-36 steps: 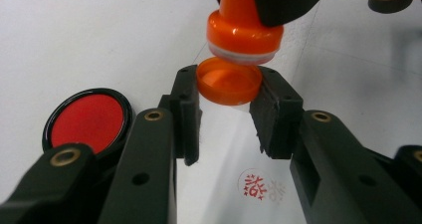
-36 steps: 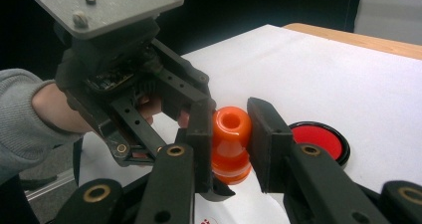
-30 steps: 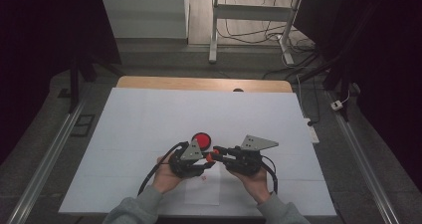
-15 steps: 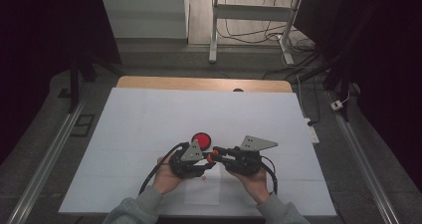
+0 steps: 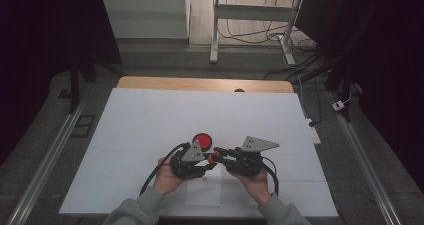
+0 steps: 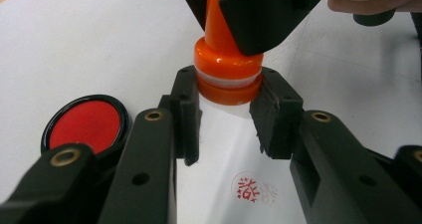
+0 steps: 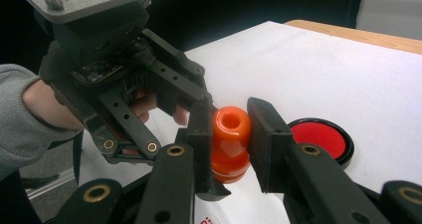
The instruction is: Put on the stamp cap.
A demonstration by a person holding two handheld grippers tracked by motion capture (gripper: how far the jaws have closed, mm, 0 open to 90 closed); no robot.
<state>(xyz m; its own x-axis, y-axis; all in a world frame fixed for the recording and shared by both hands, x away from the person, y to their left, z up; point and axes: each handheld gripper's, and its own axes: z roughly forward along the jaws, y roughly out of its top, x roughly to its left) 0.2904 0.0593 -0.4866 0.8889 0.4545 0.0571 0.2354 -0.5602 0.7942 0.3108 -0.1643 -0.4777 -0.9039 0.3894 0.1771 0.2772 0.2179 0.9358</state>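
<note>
- Both claws clamp the orange plastic stamp [image 6: 228,69]: left claw [image 6: 226,115] on its base, right claw [image 7: 230,137] on its handle.
- Step: lifted above the red imprint [image 6: 247,188], lower centre; next likely re-inking at the round red ink pad [image 6: 85,125].

Both hand-held grippers closed nose to nose over the near table edge.

The left gripper [image 5: 206,161] and right gripper [image 5: 220,155] point at each other, tips almost meeting. Each has its jaws clamped on something between them. The left hand [image 5: 167,177] and right hand [image 5: 255,181] cup the gripper bodies from below, grey sleeves entering at the bottom edge.
</note>
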